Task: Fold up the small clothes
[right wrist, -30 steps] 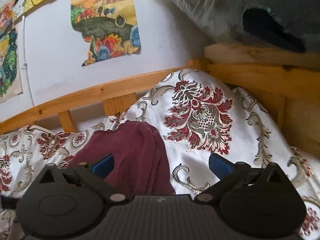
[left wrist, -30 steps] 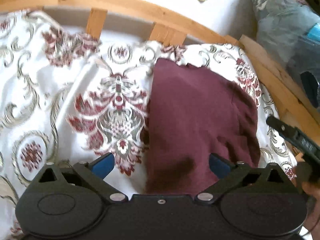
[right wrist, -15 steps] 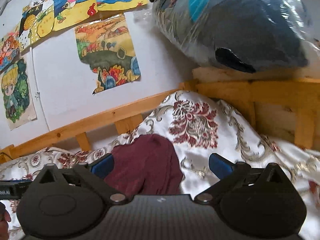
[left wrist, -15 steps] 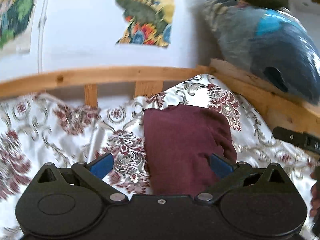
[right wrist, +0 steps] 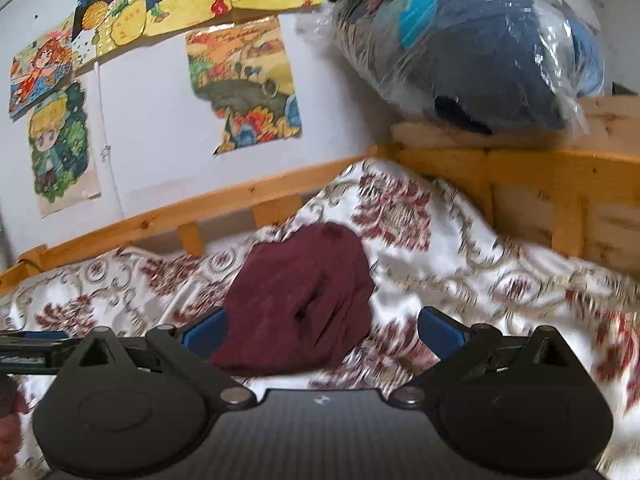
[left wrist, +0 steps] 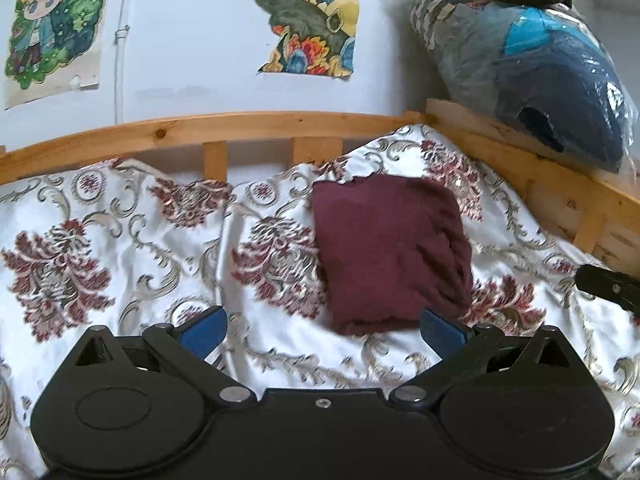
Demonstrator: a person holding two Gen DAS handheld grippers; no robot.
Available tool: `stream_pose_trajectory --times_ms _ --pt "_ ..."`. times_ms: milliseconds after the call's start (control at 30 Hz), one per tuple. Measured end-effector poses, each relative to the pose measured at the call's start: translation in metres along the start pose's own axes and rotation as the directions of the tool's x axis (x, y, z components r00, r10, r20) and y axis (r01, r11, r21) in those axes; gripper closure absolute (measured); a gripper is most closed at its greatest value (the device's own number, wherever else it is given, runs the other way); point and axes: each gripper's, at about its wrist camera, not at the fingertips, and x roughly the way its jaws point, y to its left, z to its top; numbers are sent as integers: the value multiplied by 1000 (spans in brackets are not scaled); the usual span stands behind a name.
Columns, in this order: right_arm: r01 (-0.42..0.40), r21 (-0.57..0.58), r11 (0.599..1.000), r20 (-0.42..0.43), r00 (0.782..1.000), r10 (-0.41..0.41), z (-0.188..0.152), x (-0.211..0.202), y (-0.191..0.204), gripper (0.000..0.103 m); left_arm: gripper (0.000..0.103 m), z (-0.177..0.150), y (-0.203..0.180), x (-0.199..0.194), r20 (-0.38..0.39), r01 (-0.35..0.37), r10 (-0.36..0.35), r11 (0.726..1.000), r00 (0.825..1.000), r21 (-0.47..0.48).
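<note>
We see our left gripper (left wrist: 323, 330) spread wide and empty above the bed cover (left wrist: 120, 240). The folded maroon garment (left wrist: 388, 252) lies on the cover just ahead of it, toward its right finger. Our right gripper (right wrist: 322, 330) is spread and empty too, with the garment (right wrist: 300, 296) just ahead, toward its left finger. Beyond both runs the wooden bed rail (left wrist: 240, 128), with drawings (right wrist: 244, 80) on the wall.

The right gripper (left wrist: 610, 288) is cut off by the left wrist view's right edge. The floral bedspread (right wrist: 520, 280) is motion-blurred in the right wrist view. A hand (right wrist: 8, 428) is cropped at its left edge.
</note>
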Motion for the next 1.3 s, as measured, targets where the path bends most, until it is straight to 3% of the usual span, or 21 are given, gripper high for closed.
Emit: stream_pose_trajectory --times_ms 333,533,1300 --pt "38 -54 998 -3 999 -38 -15 -9 9 0 1 -29 6 -3 -38 -34 34 999 999 -11" --pt "32 -62 998 -43 998 -35 -20 -2 12 0 1 -28 6 -3 -27 -46 46 999 999 -10" --pt "28 -71 997 -50 998 -32 -21 -1 14 0 1 -29 13 -2 -53 -60 58 997 997 -47"
